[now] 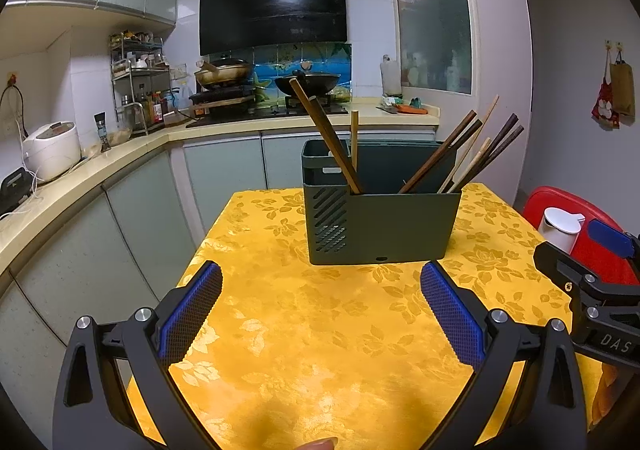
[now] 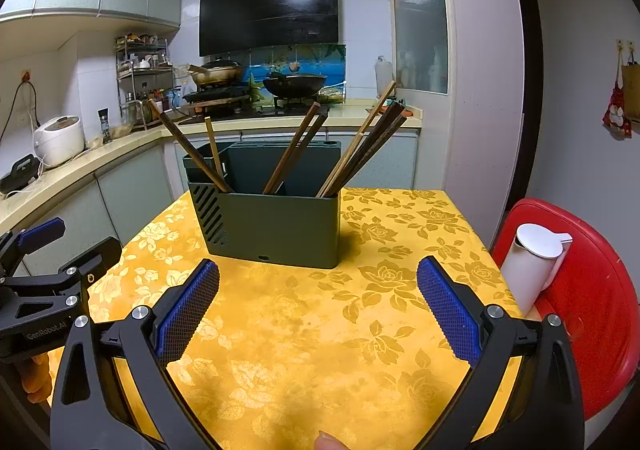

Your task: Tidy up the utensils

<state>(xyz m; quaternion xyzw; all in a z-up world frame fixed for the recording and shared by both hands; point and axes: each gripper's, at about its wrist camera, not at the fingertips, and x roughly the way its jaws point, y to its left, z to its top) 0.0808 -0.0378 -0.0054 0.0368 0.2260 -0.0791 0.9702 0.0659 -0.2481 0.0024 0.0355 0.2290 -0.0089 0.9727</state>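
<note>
A dark green utensil holder (image 1: 384, 226) (image 2: 272, 226) stands on the yellow floral tablecloth (image 1: 312, 330) (image 2: 304, 350). Several wooden chopsticks (image 1: 328, 138) (image 2: 360, 146) lean out of it, some to the left, some to the right. My left gripper (image 1: 320, 282) hovers open just short of the holder, with nothing between its blue pads. In the same way my right gripper (image 2: 318, 278) hangs open and empty in front of the holder. Each gripper shows at the edge of the other's view: the right gripper (image 1: 592, 270) and the left gripper (image 2: 52, 258).
A red stool (image 2: 592, 290) with a white lidded jug (image 2: 532, 266) stands right of the table. Behind the table runs a kitchen counter (image 1: 120, 158) with a rice cooker (image 1: 52, 150), a spice rack and a stove with two pans (image 1: 308, 84).
</note>
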